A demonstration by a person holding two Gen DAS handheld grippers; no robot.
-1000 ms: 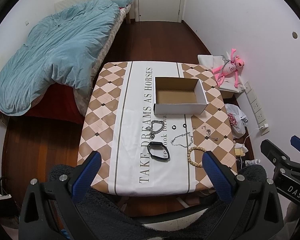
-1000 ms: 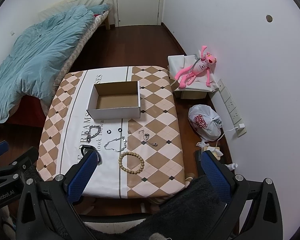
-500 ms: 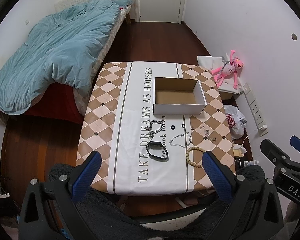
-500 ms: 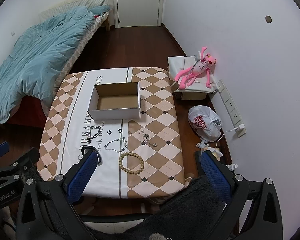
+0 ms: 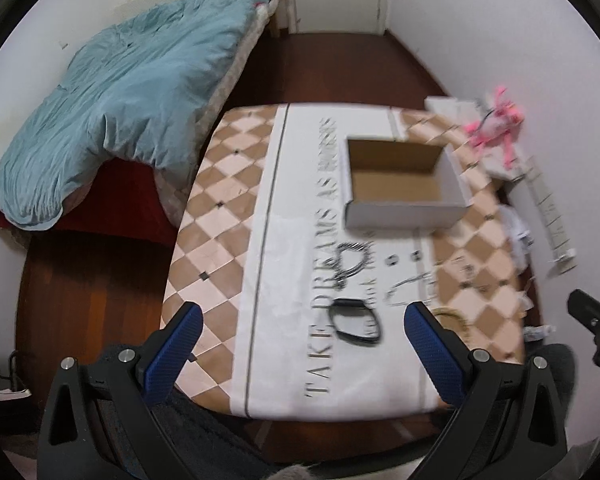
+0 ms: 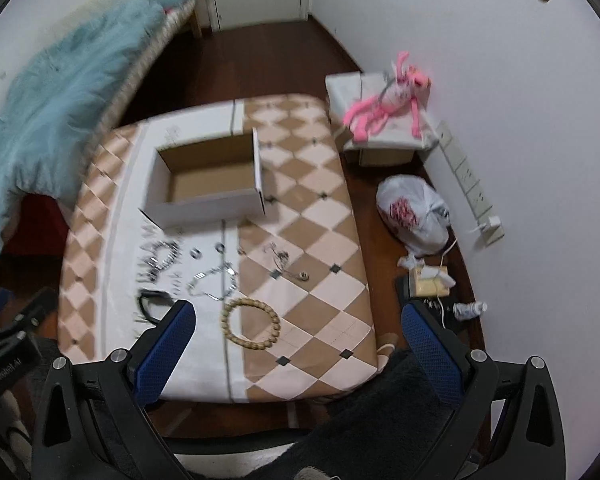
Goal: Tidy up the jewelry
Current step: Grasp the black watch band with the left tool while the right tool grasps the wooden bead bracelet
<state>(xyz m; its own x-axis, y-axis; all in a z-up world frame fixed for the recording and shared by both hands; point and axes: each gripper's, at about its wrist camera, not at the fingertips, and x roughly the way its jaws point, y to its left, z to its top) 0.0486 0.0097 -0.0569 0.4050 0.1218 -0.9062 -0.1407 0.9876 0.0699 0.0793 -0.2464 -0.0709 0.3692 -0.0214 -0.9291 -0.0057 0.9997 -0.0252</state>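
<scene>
Checkered tablecloth carries a cardboard box and scattered jewelry; left gripper and right gripper both hang spread wide, holding and touching nothing.

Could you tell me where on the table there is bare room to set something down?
Bare cloth lies left of the cardboard box, over the checkered strip toward the bed, and right of the wooden bead bracelet. It is crowded between the box and the black band.
</scene>
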